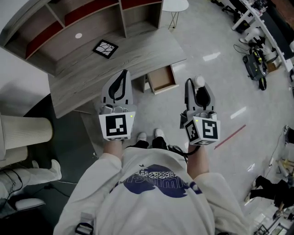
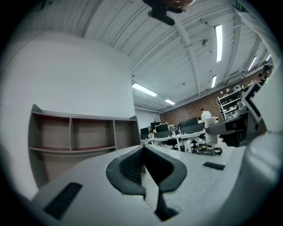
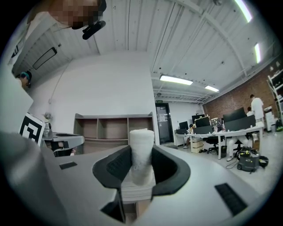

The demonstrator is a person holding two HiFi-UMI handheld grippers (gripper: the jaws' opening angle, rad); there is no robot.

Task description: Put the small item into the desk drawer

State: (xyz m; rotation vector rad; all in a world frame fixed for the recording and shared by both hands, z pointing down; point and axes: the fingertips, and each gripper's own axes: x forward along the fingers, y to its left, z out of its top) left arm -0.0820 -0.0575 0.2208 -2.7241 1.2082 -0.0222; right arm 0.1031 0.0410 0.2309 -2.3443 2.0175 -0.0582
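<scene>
The small item [image 1: 199,81] is a white, foam-wrapped cylinder; my right gripper [image 1: 198,86] is shut on it, and it stands upright above the floor just right of the desk. The right gripper view shows the item [image 3: 141,145] squeezed between the dark pads [image 3: 116,165] of the right gripper [image 3: 141,152]. The wooden desk [image 1: 92,78] lies ahead at the left. Its drawer [image 1: 161,79] is pulled open at the desk's right end, with nothing showing inside. My left gripper [image 1: 123,75] hovers over the desk's front edge, shut and holding nothing; its tips [image 2: 143,150] meet.
A black square pad [image 1: 105,48] lies on the desk under the shelf unit [image 1: 78,20]. A round white stool [image 1: 175,5] stands behind the desk. On the floor at the right are a red tape line [image 1: 229,136] and equipment [image 1: 255,64]. Another person's leg [image 1: 27,174] shows at the left.
</scene>
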